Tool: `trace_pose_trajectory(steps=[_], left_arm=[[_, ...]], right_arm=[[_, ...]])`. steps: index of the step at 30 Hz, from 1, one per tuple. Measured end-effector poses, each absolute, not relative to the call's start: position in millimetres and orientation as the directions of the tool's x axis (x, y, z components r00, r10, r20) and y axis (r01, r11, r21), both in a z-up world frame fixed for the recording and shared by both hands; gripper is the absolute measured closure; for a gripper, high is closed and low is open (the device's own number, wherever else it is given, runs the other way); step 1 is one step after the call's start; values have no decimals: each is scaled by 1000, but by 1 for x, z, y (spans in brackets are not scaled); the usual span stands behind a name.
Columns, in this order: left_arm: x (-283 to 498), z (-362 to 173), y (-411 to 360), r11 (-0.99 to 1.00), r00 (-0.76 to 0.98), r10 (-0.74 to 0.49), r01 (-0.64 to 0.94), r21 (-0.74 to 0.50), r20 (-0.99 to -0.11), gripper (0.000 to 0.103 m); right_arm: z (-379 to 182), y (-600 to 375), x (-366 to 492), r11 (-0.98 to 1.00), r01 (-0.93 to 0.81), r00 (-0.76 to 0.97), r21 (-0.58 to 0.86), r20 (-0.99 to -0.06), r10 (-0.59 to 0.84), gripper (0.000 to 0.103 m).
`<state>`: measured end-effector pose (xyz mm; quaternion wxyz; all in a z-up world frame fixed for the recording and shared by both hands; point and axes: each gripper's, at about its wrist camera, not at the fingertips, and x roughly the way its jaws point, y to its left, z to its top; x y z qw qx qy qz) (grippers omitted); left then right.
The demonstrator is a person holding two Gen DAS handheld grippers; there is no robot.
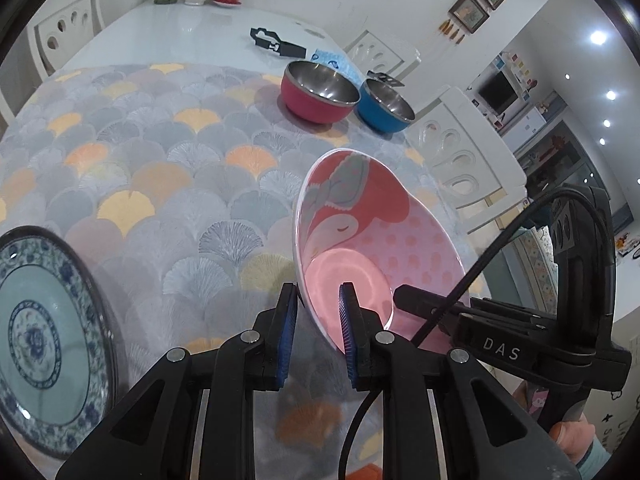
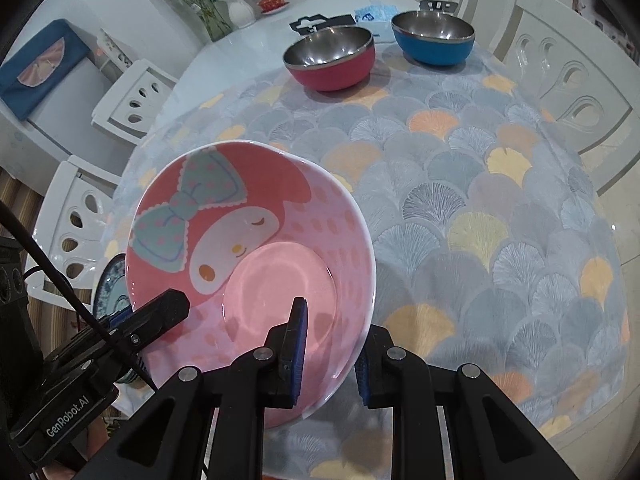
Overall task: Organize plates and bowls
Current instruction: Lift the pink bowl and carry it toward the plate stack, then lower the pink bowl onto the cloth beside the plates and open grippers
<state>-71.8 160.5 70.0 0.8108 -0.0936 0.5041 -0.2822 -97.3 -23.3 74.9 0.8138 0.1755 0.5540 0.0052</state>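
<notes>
A pink cartoon-print bowl [image 1: 360,224] hangs tilted above the table, held by both grippers. My left gripper [image 1: 318,328] is shut on its near rim, one pad inside and one outside. My right gripper [image 2: 332,352] is shut on the opposite rim of the pink bowl [image 2: 256,240] in the same way. A blue-and-white patterned plate [image 1: 40,340] lies on the cloth at the lower left, partly hidden behind the bowl in the right wrist view [image 2: 110,284]. A red steel bowl [image 1: 316,96] and a blue steel bowl [image 1: 384,108] stand side by side at the far edge of the cloth.
A fan-patterned cloth [image 2: 480,208] covers the near half of the white table [image 1: 168,36]. White chairs [image 2: 572,92] ring the table. A vase of flowers [image 2: 240,12], a small red lidded cup [image 2: 272,2] and black holders [image 1: 276,44] sit at the far end.
</notes>
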Motion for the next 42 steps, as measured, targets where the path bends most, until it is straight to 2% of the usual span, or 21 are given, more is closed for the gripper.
trace_pose_trajectory(steps=[7, 20, 28, 35, 38, 40, 42], left_arm=[[-61, 51, 140, 842, 317, -501, 393, -369, -805, 85], [-57, 47, 142, 833, 278, -507, 402, -380, -816, 83], [-61, 66, 162, 833, 303, -515, 398, -384, -802, 82], [-65, 110, 179, 819, 364, -552, 406, -405, -750, 82], [-62, 134, 178, 806, 395, -571, 435, -402, -719, 82], [-58, 154, 175, 800, 426, -581, 455, -391, -693, 81], [-54, 166, 173, 795, 445, -590, 464, -390, -674, 74]], right_arm=[[52, -31, -78, 943, 194, 333, 270, -922, 195, 79], [42, -42, -76, 914, 256, 311, 315, -922, 230, 76], [69, -58, -93, 890, 302, 352, 342, -907, 229, 71], [109, -64, -109, 877, 312, 415, 365, -883, 220, 69], [134, -70, -110, 873, 310, 460, 378, -863, 210, 63], [155, -74, -111, 871, 307, 508, 383, -840, 190, 49], [173, -78, -110, 874, 300, 542, 382, -822, 173, 48]])
